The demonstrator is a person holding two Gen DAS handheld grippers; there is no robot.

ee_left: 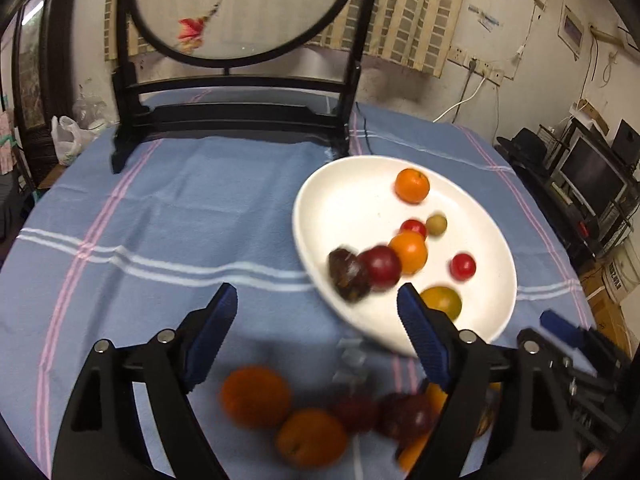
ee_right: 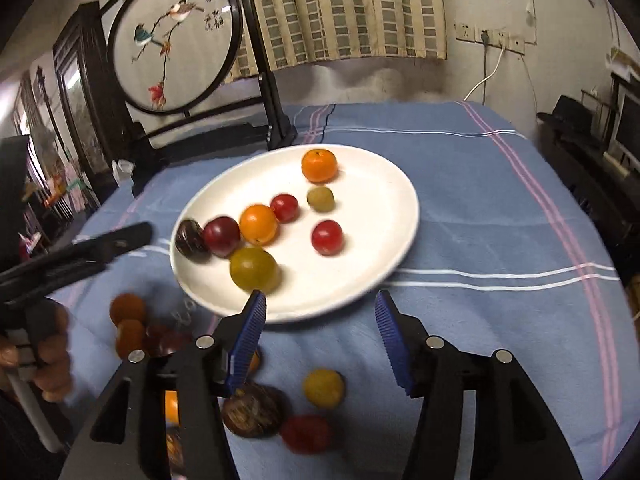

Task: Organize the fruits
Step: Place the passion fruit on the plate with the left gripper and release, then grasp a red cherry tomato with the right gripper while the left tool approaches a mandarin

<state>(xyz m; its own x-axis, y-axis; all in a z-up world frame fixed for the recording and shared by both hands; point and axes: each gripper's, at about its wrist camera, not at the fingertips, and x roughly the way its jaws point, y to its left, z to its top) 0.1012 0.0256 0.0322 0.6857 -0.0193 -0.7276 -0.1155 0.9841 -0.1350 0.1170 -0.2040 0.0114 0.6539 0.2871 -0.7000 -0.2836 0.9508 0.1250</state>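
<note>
A white plate (ee_left: 352, 196) (ee_right: 368, 184) on the blue cloth holds several small fruits: an orange (ee_right: 319, 165), red ones (ee_right: 327, 237), a green-yellow one (ee_right: 253, 268) and a dark wrinkled one (ee_right: 190, 237). More fruits lie loose on the cloth in front of the plate: oranges (ee_left: 255, 397), dark red ones (ee_left: 406, 416), a yellow one (ee_right: 323, 387), a red one (ee_right: 306, 433) and a brown wrinkled one (ee_right: 252, 410). My left gripper (ee_left: 316, 308) is open and empty above the loose fruits. My right gripper (ee_right: 320, 312) is open and empty at the plate's near rim.
A black-framed round embroidered screen (ee_left: 240, 8) (ee_right: 172, 40) stands at the table's back left. The blue striped tablecloth (ee_left: 160, 220) covers a round table. A white plastic bag (ee_left: 70, 136) lies at the far left edge. Shelves and monitors (ee_left: 592, 176) stand beyond the right edge.
</note>
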